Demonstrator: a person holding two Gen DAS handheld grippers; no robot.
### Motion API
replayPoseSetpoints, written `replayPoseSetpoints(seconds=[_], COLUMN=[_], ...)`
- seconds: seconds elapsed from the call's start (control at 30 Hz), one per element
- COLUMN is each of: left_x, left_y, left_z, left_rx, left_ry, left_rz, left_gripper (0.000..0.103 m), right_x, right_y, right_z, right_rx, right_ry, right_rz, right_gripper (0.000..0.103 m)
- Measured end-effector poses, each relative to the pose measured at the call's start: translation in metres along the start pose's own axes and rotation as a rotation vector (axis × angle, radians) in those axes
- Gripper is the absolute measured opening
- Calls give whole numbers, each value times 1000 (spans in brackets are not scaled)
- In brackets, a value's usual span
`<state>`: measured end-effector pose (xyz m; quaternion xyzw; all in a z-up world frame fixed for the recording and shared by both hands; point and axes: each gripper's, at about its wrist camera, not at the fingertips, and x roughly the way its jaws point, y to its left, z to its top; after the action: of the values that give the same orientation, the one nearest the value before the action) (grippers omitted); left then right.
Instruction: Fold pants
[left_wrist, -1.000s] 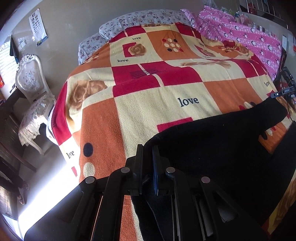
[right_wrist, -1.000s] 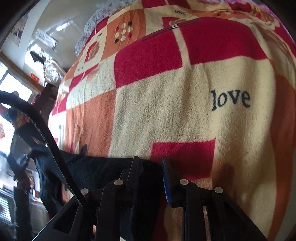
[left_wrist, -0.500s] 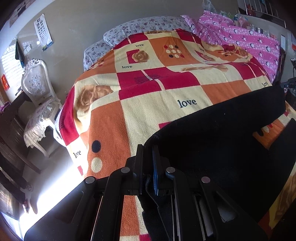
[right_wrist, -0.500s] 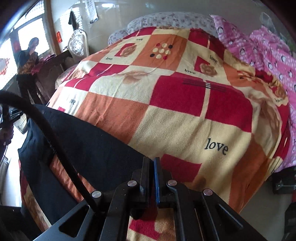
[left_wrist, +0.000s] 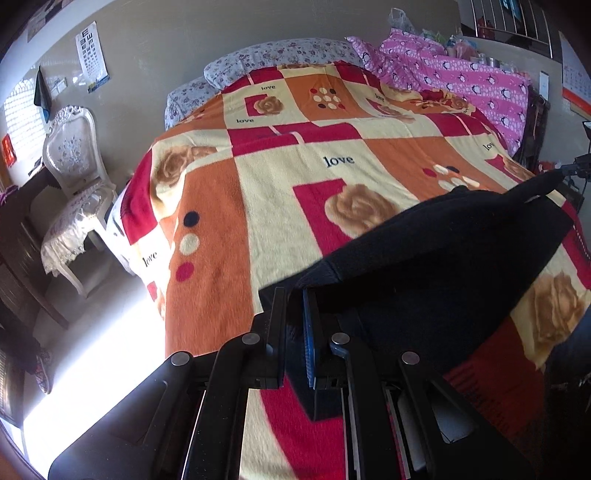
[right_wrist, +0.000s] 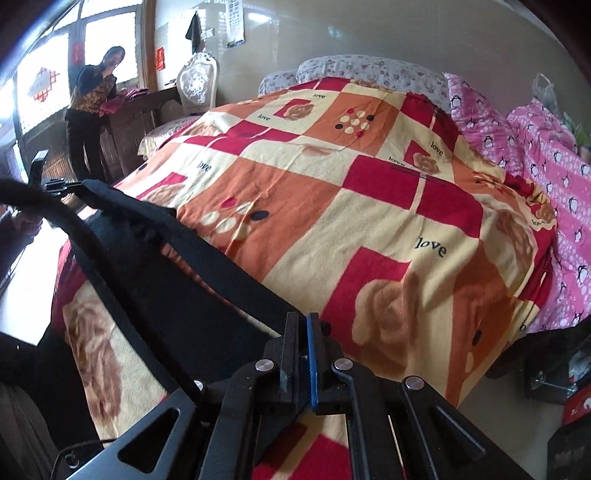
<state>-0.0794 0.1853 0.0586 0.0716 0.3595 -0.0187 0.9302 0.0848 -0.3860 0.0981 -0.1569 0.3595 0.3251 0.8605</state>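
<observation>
The black pants (left_wrist: 436, 258) hang stretched between my two grippers above the near end of the bed. My left gripper (left_wrist: 294, 295) is shut on one corner of the pants, the cloth running off to the right. My right gripper (right_wrist: 303, 321) is shut on the other corner, and the pants (right_wrist: 177, 266) run off to the left in the right wrist view. The far end of the cloth reaches the other gripper (right_wrist: 55, 182), seen small at the left.
The bed carries an orange, red and cream blanket (left_wrist: 295, 177) with roses and "love" print. Floral pillows (left_wrist: 280, 59) and a pink quilt (left_wrist: 461, 81) lie at its head and right side. A white chair (left_wrist: 70, 177) stands left. A person (right_wrist: 92, 110) stands by a dark cabinet.
Both grippers have pulled back toward the foot of the bed and risen, lifting the pants off the blanket. The right gripper has closed on the cloth.
</observation>
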Motion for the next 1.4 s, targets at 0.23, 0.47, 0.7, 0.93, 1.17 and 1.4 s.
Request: replayPoseSetpoints(seconds=[0.23,0.47,0.7,0.93,1.17,1.4], left_x=[-9,-26,15,40,29,16], left_y=[20,-13,-63,-67,-63,-65], left_z=[-65,-34,0,-34,-47,-19], left_rx=[-181,-270,-274,-349,-343,-366], left_ry=[21,-78,-74,1,-4,-53], left_rz=[2,-70,-74,-26,-42,-10], left_gripper=[7,7,7,8,9,9], right_x=[-14,-3,-1,-28,36,57], right_y=[31,42,31,17,81,81], right_z=[-58,-85,-99,-83,-42,-33], right_rx=[-62,-75,-24,146,121,195], right_ry=[43,105,172,84,48,113], right_rz=[-19,-30,-92,-135,44,25], right_gripper=[3,3,3,4,9,15])
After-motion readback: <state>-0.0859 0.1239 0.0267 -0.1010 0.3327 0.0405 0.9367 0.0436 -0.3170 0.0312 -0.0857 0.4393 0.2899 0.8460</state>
